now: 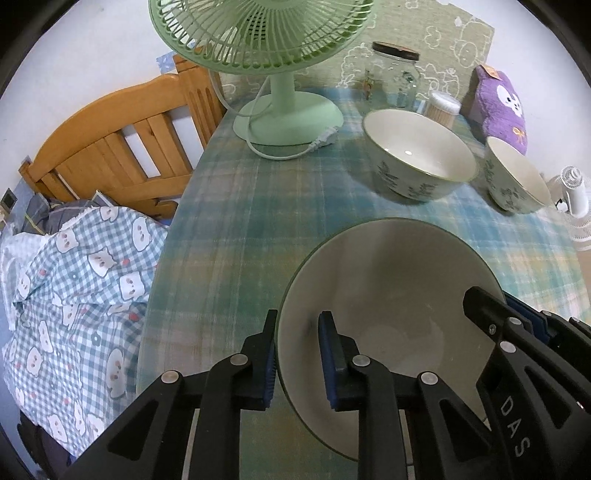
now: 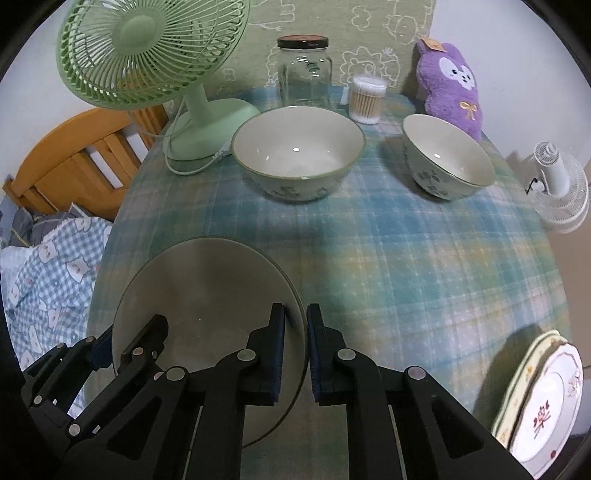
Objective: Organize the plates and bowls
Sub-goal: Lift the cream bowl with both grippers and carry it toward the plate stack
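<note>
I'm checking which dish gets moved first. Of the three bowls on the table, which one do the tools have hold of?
The wide shallow bowl nearest the cameras: both tools clamp its rim, left tool and right tool. The two leaf-patterned bowls behind stand untouched.

1. The near edge of the large plate (image 1: 388, 280) is hidden behind the black arms of the left gripper (image 1: 297, 354).
2. The stacked plates (image 2: 546, 402) are cut off at the right wrist view's lower right edge.
3. The green fan (image 1: 258, 33) loses its upper half to the left wrist picture's top edge.
4. The small things inside the glass jar (image 1: 397, 77) are too small to tell.
5. The white fan (image 2: 561, 188) is partly cut off at the right.
</note>
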{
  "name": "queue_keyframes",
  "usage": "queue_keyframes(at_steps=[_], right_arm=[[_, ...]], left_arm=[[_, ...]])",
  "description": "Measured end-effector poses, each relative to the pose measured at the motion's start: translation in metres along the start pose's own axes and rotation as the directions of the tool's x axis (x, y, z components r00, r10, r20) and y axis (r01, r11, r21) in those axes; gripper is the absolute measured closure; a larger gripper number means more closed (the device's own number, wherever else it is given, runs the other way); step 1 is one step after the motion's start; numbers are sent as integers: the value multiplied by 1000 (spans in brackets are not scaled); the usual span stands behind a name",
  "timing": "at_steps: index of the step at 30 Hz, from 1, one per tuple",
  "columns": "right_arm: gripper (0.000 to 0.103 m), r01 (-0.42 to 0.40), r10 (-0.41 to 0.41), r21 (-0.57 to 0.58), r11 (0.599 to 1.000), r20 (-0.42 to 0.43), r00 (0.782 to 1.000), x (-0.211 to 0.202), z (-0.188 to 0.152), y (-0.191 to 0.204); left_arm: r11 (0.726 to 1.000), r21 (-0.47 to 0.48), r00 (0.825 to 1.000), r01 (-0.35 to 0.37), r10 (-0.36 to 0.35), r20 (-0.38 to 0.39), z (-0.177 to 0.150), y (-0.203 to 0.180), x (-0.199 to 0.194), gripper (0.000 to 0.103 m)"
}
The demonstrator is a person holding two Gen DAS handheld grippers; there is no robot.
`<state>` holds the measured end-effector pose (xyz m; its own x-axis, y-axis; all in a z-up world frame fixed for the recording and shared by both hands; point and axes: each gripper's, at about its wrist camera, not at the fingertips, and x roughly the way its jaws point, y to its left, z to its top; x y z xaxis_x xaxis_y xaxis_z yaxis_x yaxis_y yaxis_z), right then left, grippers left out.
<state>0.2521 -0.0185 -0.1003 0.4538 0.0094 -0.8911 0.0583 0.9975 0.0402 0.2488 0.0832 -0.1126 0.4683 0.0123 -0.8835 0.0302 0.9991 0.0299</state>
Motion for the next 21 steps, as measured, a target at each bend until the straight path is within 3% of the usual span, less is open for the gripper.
queue_keyframes(at_steps=[10,15,21], right_arm=[[88,1,0,-40,999,22,1000,-42,-36,-32],[88,19,-18,-24,1000,49,999,-62,-61,-56],[88,23,-23,-9,1000,24,999,-69,-86,-86]], left_arm=[[1000,-17,1000,-12,12,7,-35,-31,-37,85],[999,-43,1000,16,-15,12,-58,-48,-50,85],[999,-30,1000,18,-18,6,-82,-72,-58,85]])
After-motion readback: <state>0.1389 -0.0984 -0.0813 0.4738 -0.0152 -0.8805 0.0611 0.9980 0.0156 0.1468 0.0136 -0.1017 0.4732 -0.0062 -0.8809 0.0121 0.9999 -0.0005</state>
